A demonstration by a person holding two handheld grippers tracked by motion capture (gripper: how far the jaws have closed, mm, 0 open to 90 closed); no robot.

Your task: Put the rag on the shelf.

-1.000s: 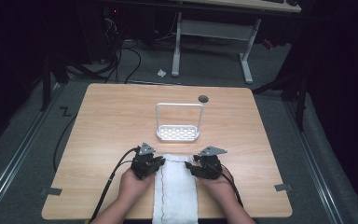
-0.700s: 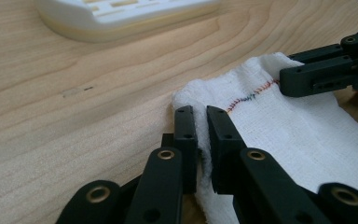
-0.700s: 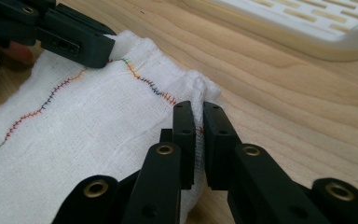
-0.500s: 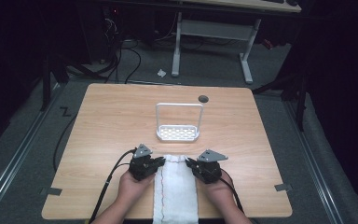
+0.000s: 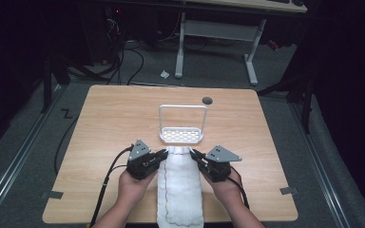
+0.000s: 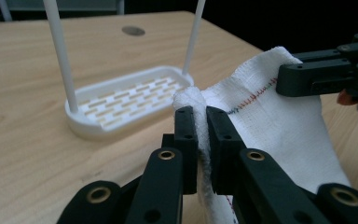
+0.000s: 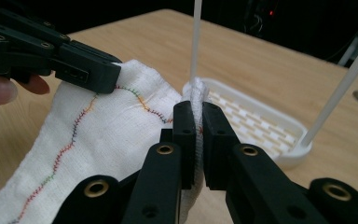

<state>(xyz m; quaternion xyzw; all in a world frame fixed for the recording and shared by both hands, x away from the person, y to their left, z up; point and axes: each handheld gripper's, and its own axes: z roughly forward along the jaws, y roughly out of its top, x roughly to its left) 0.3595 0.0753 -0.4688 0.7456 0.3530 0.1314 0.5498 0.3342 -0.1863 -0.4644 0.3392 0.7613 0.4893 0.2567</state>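
A long white towel [image 5: 179, 189] with multicoloured stitching lies down the near middle of the table, its near end hanging over the front edge. My left gripper [image 5: 163, 154] is shut on the towel's far left corner [image 6: 192, 99]. My right gripper [image 5: 193, 154] is shut on the far right corner [image 7: 196, 91]. Both corners are lifted slightly off the wood. A white rack [image 5: 181, 134] with a slotted base [image 6: 128, 97] and an upright wire frame stands just beyond the towel's far edge [image 7: 247, 121].
The wooden table [image 5: 109, 123] has a dark round grommet [image 5: 207, 100] at the back right. Cables trail from the left gripper over the front left edge. A desk frame and loose cables stand on the floor behind.
Both grippers, with the towel's far corners in them, have shifted a little toward the near edge and then back forward toward the rack.
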